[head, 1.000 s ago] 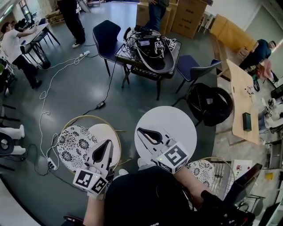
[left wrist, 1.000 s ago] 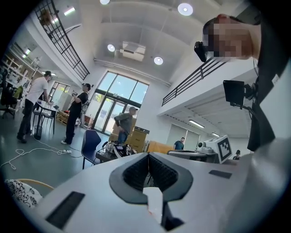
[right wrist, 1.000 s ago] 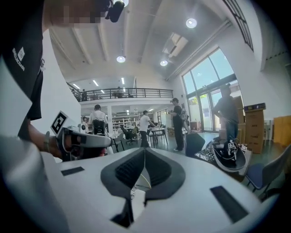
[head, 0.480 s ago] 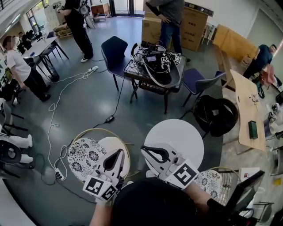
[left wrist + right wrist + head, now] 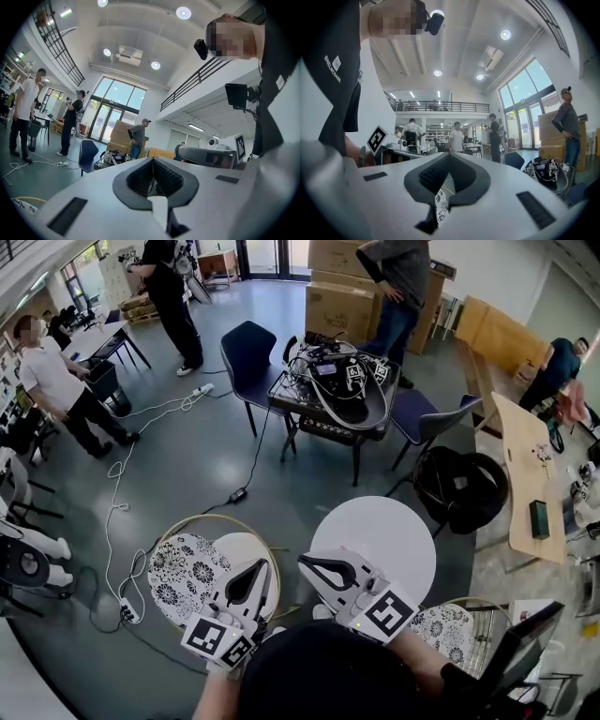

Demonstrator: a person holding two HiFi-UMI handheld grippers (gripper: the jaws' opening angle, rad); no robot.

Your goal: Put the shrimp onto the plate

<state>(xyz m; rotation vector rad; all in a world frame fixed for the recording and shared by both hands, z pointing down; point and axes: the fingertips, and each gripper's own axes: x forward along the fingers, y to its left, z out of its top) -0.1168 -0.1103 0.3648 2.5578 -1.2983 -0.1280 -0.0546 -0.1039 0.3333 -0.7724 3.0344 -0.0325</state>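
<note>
- Two handheld white two-jaw grippers in the head view, both just ahead of the wearer's dark torso. The left gripper (image 5: 260,563) has its jaws pressed together, nothing in them. The right gripper (image 5: 303,558) has its jaws closing, tips meeting, nothing between.
- Head view, past the left jaw tips: small white round surface (image 5: 232,545) beside a black-and-white floral cushion (image 5: 178,568), both inside a wooden hoop rim (image 5: 206,516).
- Head view, past and right of the right jaw tips: large white round tabletop (image 5: 380,531).
- Head view, well ahead of both jaw pairs: dark square table piled with black cables (image 5: 333,381), with a dark blue chair (image 5: 246,343) left of it. Behind it stand a person in a grey top (image 5: 403,268) and brown cardboard boxes (image 5: 337,306).
- The shrimp and plate can't be made out in any view.
- Left gripper view: black ribbed pads (image 5: 140,178) meet at the tips, gap empty. The cable table is straight ahead of the tips, the blue chair to their left. The right gripper is off to the right of the jaws.
- Right gripper view: tips together, nothing pinched. The floral cushion shows below the pads. The left gripper's marker cube (image 5: 377,138) is left of the jaws. The cable table, boxes and grey-top person are far right.
</note>
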